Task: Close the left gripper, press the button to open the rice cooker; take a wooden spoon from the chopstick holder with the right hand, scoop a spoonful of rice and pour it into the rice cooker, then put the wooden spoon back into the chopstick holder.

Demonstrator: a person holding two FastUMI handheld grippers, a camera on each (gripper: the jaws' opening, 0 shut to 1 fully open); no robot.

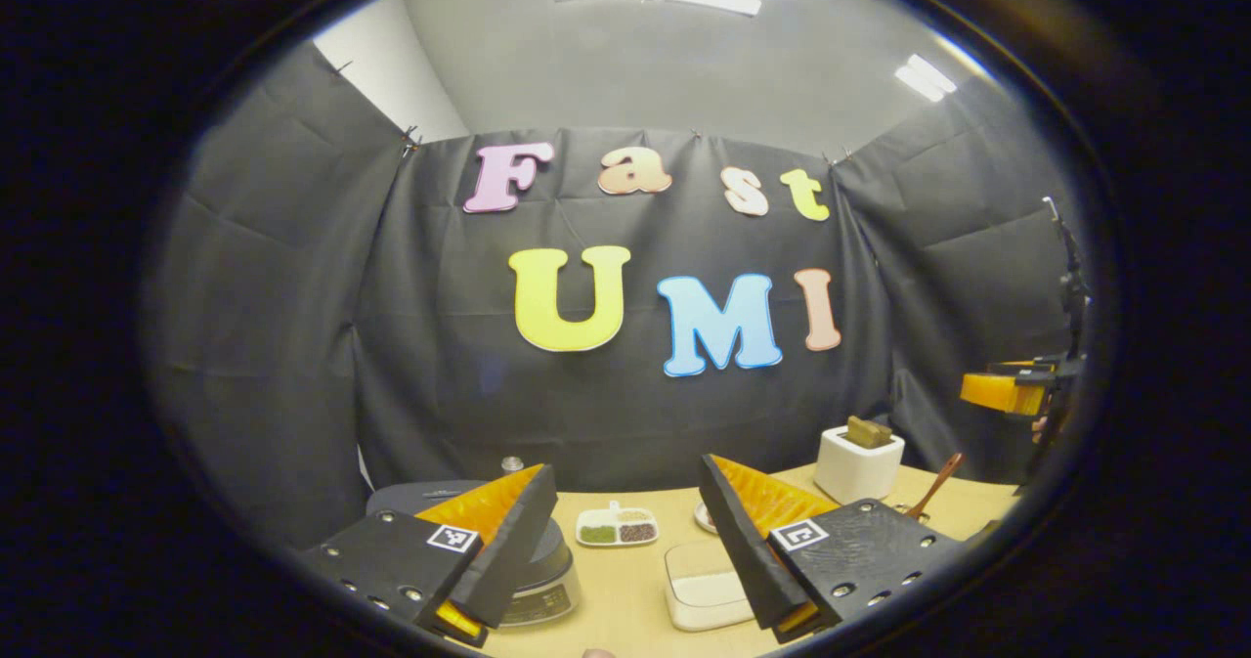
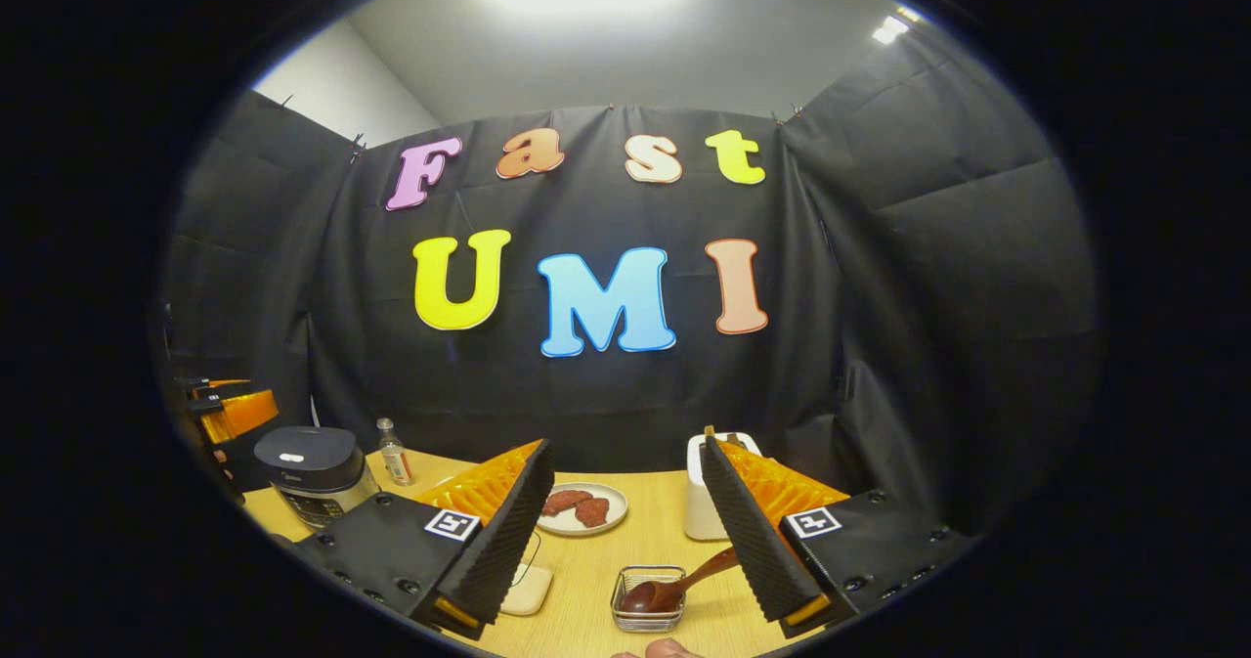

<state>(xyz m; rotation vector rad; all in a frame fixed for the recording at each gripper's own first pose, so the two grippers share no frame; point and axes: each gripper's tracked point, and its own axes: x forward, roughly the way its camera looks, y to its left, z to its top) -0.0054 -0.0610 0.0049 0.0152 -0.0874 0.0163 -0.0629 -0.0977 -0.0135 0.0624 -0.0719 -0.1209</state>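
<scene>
1. left gripper view: the left gripper (image 1: 625, 550) hangs over the near edge of the wooden table (image 1: 625, 619) with its jaws spread wide and nothing between them.
2. the rice cooker (image 1: 542, 570) sits at the table's left, lid down; the left finger covers most of it, so only a strip of its dark top and silver front panel shows, and the button cannot be made out.
3. a white container (image 1: 699, 594) lies near the middle of the table, its right part cut off behind the right finger; a divided dish (image 1: 616, 526) of grains sits behind it.
4. the white chopstick holder (image 1: 858, 462) stands toward the back right, a brown thing sticking out of its top. the wooden spoon (image 1: 933, 490) shows as a thin handle tilted up to the right; its bowl is hidden.
5. the right gripper (image 1: 1007, 389) is at the far right rim, too clipped to judge here.
6. right gripper view: the right gripper (image 2: 625, 541) is released, jaws wide apart, empty.
7. here the wooden spoon (image 2: 674, 588) shows in full: bowl down in a small wire basket (image 2: 647, 601), handle slanting up and right toward the right finger.
8. the chopstick holder (image 2: 702, 502) is half hidden behind that finger. the rice cooker (image 2: 313, 472) shows whole at far left, lid shut, a small bottle (image 2: 394, 453) beside it and a plate (image 2: 584, 509) of reddish pieces mid-table.
</scene>
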